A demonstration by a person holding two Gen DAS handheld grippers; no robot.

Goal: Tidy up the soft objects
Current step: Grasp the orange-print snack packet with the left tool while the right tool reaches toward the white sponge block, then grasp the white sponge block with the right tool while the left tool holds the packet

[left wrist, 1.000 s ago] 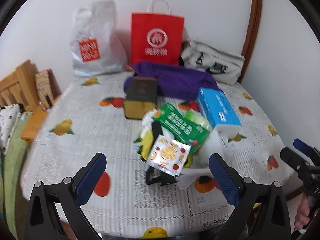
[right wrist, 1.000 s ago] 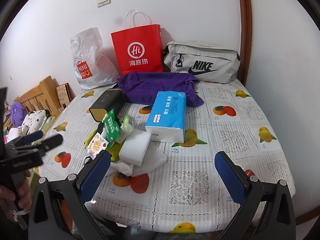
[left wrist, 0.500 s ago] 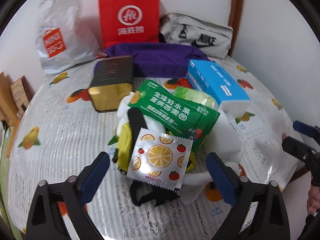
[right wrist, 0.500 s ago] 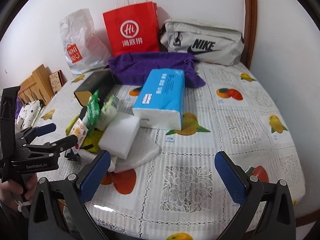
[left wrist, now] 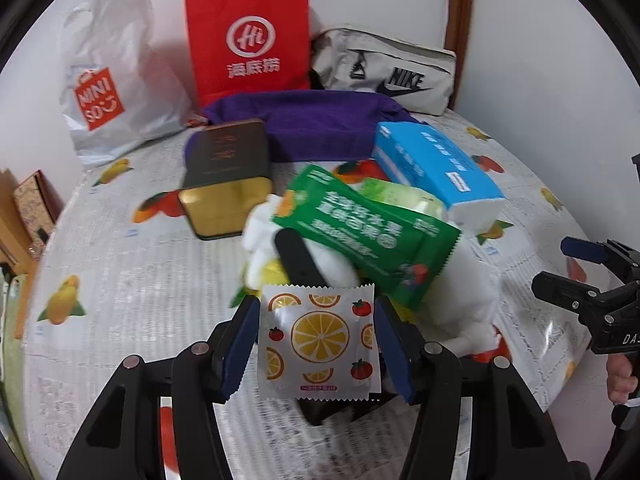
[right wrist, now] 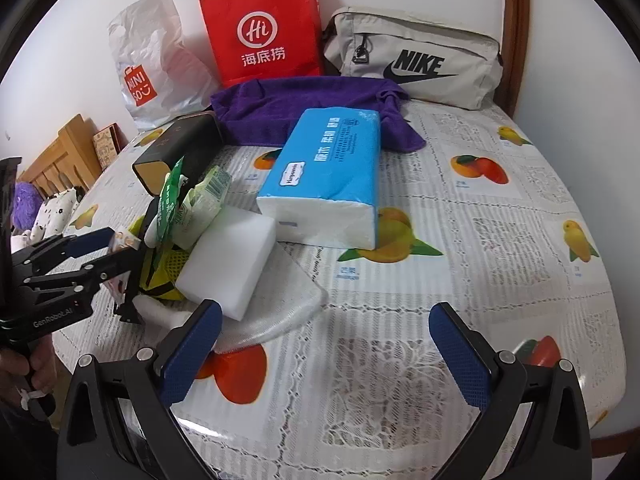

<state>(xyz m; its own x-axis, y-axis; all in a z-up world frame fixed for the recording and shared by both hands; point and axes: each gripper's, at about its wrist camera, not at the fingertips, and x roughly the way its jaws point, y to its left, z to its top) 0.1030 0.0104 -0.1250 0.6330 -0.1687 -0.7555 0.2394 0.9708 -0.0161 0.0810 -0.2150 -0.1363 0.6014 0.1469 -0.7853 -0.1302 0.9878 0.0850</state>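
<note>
My left gripper (left wrist: 316, 344) is shut on a white packet printed with orange slices and tomatoes (left wrist: 318, 336), at the near end of a pile of soft things. Behind it lie a green snack packet (left wrist: 364, 228), a pale green wipes pack (left wrist: 396, 194), white cloth and a white sponge block (right wrist: 228, 260). A blue tissue pack (right wrist: 332, 172) lies to the right of the pile. My right gripper (right wrist: 324, 356) is open and empty over the tablecloth, just in front of the sponge. The left gripper also shows in the right wrist view (right wrist: 108, 248).
A gold and black tin (left wrist: 226, 176) and a purple towel (right wrist: 304, 104) lie behind the pile. A red paper bag (right wrist: 260, 28), a white Miniso bag (right wrist: 156, 64) and a grey Nike bag (right wrist: 416, 60) stand against the wall. Wooden furniture (right wrist: 60, 156) stands left of the table.
My left gripper moved forward to the pile and closed on the orange-print packet. My right gripper moved forward toward the sponge and stayed open.
</note>
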